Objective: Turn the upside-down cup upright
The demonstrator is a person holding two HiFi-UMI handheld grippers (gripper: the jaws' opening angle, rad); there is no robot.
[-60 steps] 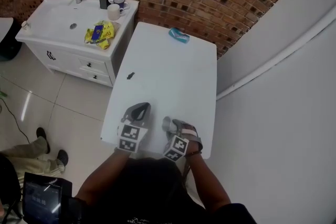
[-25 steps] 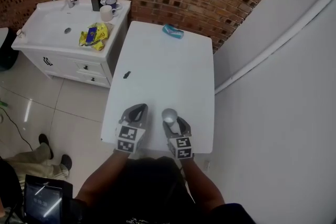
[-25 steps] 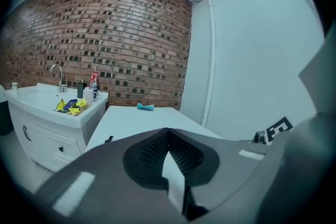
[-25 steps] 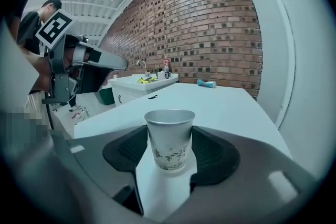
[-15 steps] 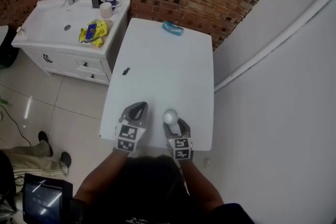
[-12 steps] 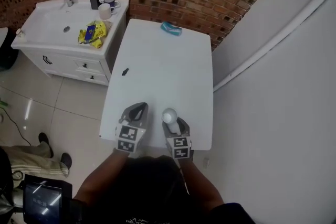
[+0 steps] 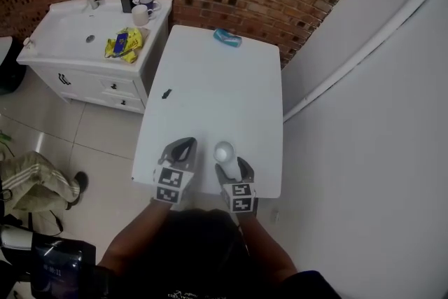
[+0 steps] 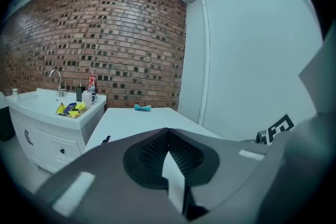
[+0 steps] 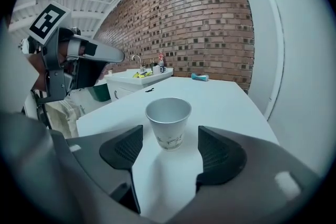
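Low in the right gripper view, the right gripper point(image 9: 168, 136) has just been opening its jaws, now wide and clear of the upright paper cup point(image 9: 168, 113) between them on the table point(image 9: 236, 107). The cup looks light and crushable, so take it gently at mid-wall. The left gripper point(image 8: 169, 139) is closed and empty.

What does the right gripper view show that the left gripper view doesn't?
Only the right gripper view: an upright paper cup standing free between the right gripper's jaws, which have just been opening. Only the left gripper view: the left gripper's shut jaws. Both: the white table, teal object, sink cabinet and brick wall.
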